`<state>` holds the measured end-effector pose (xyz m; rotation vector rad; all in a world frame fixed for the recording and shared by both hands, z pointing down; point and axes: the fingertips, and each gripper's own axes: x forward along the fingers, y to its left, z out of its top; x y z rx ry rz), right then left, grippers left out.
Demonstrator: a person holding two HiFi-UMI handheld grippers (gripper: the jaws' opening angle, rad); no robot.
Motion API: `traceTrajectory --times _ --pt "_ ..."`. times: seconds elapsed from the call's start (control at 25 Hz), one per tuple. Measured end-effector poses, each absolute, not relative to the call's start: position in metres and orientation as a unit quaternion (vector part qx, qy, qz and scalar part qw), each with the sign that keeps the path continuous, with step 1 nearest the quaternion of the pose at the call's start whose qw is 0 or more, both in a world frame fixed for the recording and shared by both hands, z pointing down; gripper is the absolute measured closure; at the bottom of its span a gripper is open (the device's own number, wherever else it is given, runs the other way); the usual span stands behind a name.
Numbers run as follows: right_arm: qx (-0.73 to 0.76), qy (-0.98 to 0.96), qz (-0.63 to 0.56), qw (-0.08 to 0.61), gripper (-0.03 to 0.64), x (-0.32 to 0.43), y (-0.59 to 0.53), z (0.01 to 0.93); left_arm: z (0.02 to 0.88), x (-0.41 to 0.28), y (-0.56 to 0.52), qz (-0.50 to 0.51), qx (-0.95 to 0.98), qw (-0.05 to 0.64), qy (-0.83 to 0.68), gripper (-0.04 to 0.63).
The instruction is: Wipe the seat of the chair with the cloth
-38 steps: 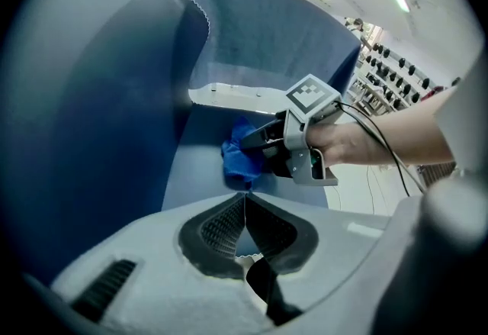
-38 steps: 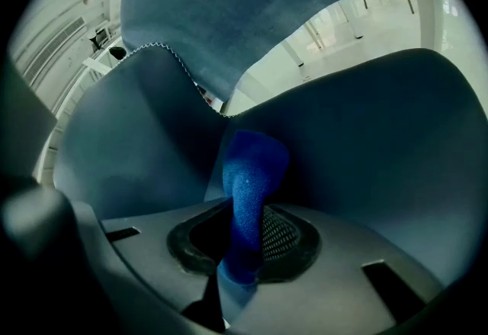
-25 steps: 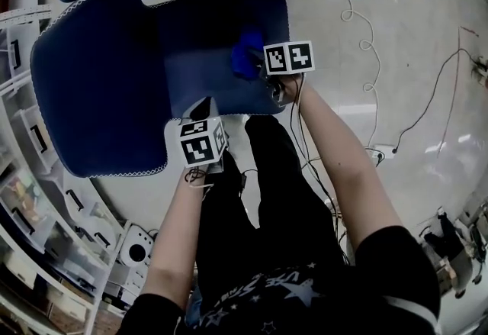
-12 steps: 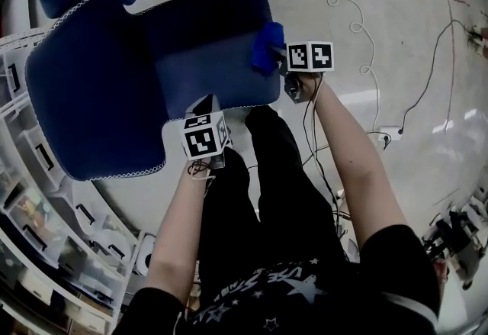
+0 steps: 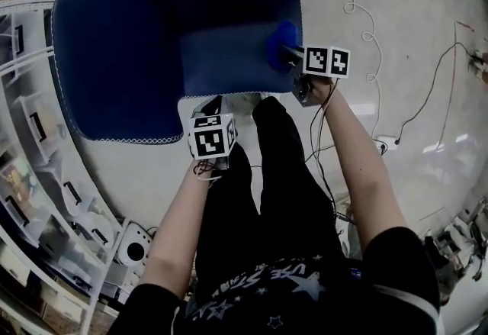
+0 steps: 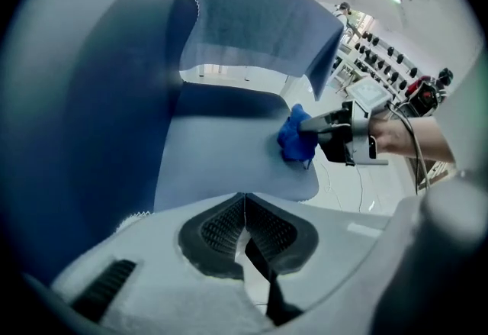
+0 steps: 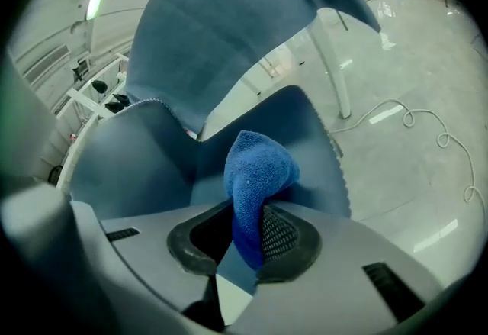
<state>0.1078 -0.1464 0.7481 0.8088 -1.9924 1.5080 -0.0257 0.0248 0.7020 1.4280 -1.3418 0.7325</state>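
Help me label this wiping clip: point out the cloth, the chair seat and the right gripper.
cloth (image 7: 255, 169): right gripper view, bunched fold above the jaws.
chair seat (image 5: 229, 43): head view, bare middle of cushion.
right gripper (image 7: 244, 238): right gripper view, midway between its jaws.

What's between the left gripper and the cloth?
Only bare seat. In the left gripper view nothing sits between the left gripper and the cloth.

The person wears a star-printed black top (image 5: 286, 286) and black trousers (image 5: 263, 196); left gripper (image 5: 207, 106) and right gripper (image 5: 287, 56) bear marker cubes (image 5: 212, 136).
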Motion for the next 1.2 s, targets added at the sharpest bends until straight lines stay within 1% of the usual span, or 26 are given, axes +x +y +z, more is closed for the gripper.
traceTrajectory --times 0.2,0.44,0.68,0.92,1.2 --pt "0.214 -0.754 0.557 0.273 0.546 0.033 -0.105 0.735 0.698 -0.026 0.053 0.305 0.594 0.505 -0.547 0.575" --pt "0.105 -0.763 0.554 0.316 0.546 -0.055 -0.041 0.736 0.701 -0.04 0.087 0.317 0.593 0.504 -0.542 0.575" --pt "0.057 -0.759 0.548 0.348 0.546 -0.112 0.003 0.754 0.704 -0.06 0.11 0.322 0.577 0.51 -0.551 0.575" --pt "0.067 -0.76 0.53 0.37 0.546 -0.116 0.014 0.773 0.705 -0.058 0.122 0.331 0.588 0.497 -0.546 0.575" --pt "0.106 -0.76 0.514 0.383 0.546 -0.073 -0.005 0.779 0.705 -0.05 0.121 0.345 0.601 0.488 -0.53 0.575"
